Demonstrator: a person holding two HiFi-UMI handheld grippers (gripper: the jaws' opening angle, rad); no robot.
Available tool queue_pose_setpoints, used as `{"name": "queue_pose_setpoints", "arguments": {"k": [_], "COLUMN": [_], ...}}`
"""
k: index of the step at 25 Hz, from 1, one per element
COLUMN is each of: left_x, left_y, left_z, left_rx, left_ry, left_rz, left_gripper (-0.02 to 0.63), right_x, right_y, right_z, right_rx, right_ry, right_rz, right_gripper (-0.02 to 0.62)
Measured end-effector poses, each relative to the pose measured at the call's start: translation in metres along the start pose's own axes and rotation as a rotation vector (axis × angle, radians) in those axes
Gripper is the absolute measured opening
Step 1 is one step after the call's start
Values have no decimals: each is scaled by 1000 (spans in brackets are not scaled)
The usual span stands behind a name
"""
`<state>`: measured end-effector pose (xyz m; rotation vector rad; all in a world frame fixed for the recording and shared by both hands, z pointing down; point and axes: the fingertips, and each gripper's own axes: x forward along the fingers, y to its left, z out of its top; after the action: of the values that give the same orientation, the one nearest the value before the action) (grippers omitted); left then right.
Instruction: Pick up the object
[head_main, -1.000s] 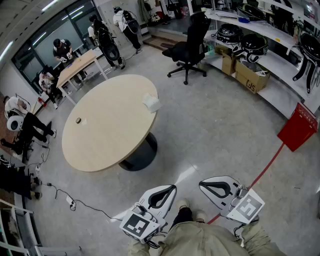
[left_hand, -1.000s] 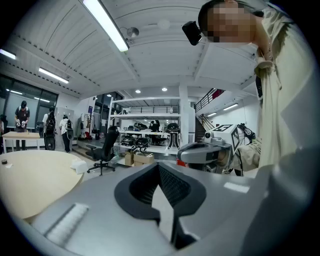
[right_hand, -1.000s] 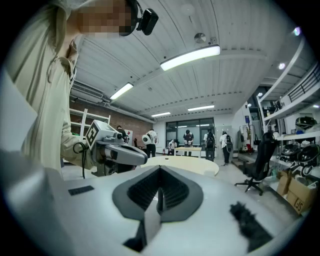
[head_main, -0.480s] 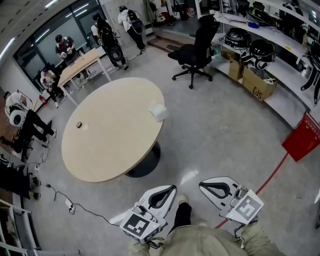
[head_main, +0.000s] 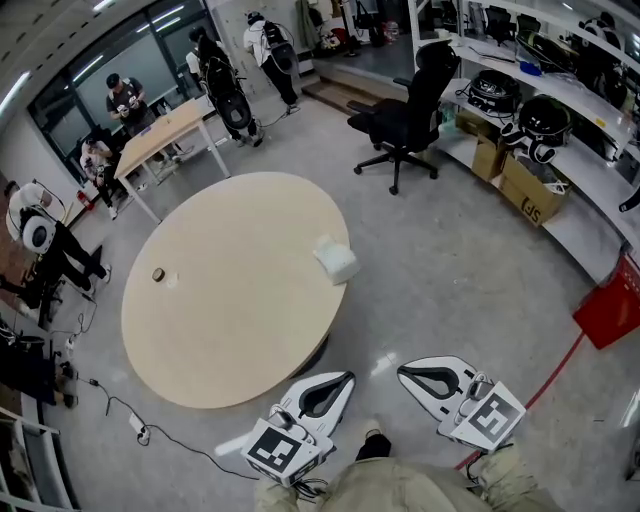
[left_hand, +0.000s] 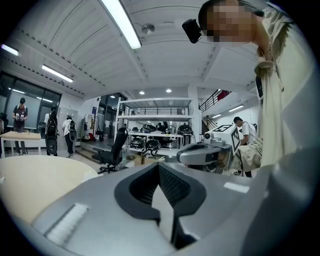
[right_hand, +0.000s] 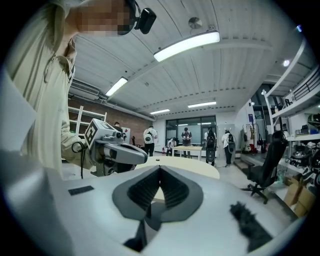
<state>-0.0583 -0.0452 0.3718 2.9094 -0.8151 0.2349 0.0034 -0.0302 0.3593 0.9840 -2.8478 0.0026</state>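
A white, soft-looking object (head_main: 336, 258) lies near the right edge of the round beige table (head_main: 220, 310). A small dark round thing (head_main: 158, 275) sits on the table's left side. My left gripper (head_main: 349, 377) is held low at the table's near edge, jaws shut and empty. Beside it my right gripper (head_main: 402, 370) hangs over the floor, also shut with nothing in it. The left gripper view shows its closed jaws (left_hand: 159, 164) and the tabletop (left_hand: 30, 180) at left. In the right gripper view the closed jaws (right_hand: 160, 167) point toward the table (right_hand: 195, 167).
A black office chair (head_main: 405, 120) stands beyond the table. Shelves with helmets and a cardboard box (head_main: 530, 195) line the right wall, with a red panel (head_main: 612, 310) on the floor. A rectangular table (head_main: 165, 135) and several people are at the back left. A cable (head_main: 130, 405) trails on the floor.
The head view has advanced toward the round table: the table and the white object now sit lower and nearer. Both grippers hold the same pose, still shut.
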Motion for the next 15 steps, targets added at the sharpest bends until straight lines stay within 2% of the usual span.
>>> {"name": "queue_pose_setpoints", "arguments": {"k": [9,15], "left_x": [31,42], "left_y": [73,106], "left_z": [5,-1], "left_rx": [-3,-38], "left_ry": [18,48], "left_rz": [-29,-14], "left_gripper": [5,5], "right_x": [63,99], "right_y": [-59,-78], "right_z": [0,-11], "right_rx": [17,39], "right_ry": [17,28], "right_rz": [-21,15], "right_gripper": [0,0]}}
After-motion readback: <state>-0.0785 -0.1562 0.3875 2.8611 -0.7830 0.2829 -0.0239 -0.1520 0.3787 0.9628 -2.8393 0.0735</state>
